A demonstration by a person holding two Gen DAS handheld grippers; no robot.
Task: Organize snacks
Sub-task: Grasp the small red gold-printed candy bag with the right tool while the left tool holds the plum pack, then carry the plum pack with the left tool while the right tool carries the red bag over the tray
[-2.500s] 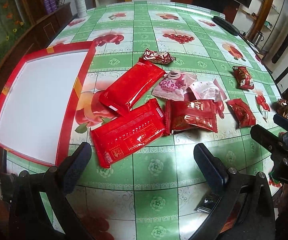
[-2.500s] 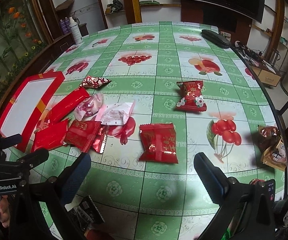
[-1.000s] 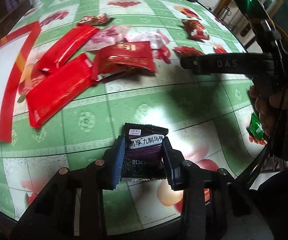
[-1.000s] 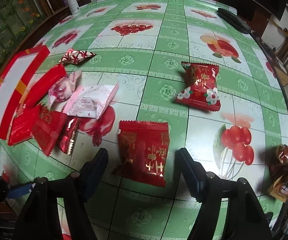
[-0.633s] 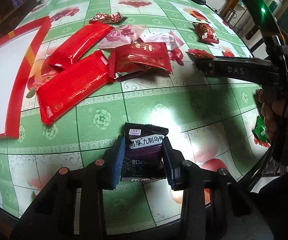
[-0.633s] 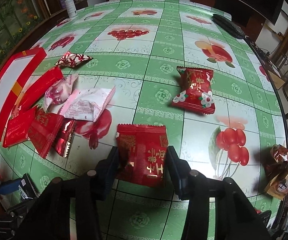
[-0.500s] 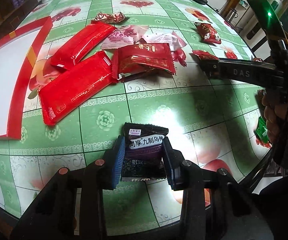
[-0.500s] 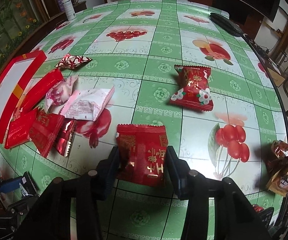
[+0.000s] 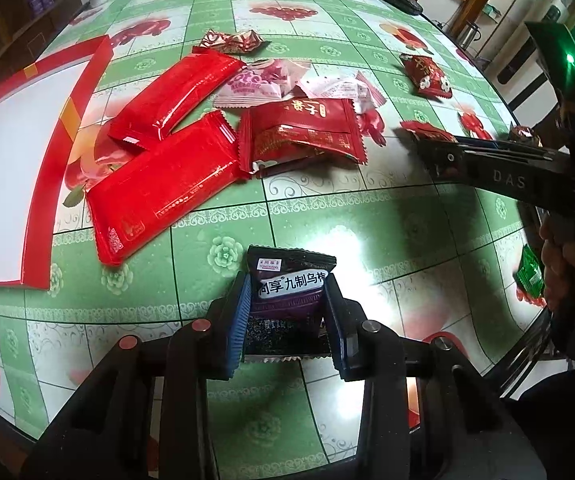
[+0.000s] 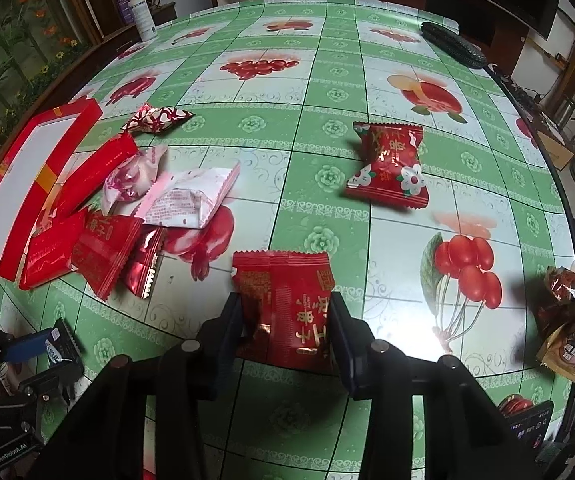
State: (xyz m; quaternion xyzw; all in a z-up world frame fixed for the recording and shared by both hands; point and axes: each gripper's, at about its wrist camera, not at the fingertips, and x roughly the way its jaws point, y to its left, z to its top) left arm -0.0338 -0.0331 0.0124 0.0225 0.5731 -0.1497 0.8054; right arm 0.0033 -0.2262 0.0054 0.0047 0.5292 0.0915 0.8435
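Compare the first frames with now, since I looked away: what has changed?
Both grippers came down. The left gripper clamped a dark purple packet; the right gripper is closing around a red packet. The snack pile and red box stayed put.

**Item count**

We count two long red packs [image 9: 159, 196], three square red packets [image 10: 287, 308], two pink-white packets [image 10: 187, 200], one dark packet [image 9: 287, 300], one red tray [image 9: 43, 184] and one white bottle [image 10: 142, 20].

Dark packet [image 9: 287, 304] between the left gripper's fingers [image 9: 236, 320], pile of packets [image 9: 223, 128] ahead-left, open box [image 9: 43, 168] farther left, flowered packet [image 10: 387, 168] ahead of the right fingers [image 10: 227, 332], possibly tilted
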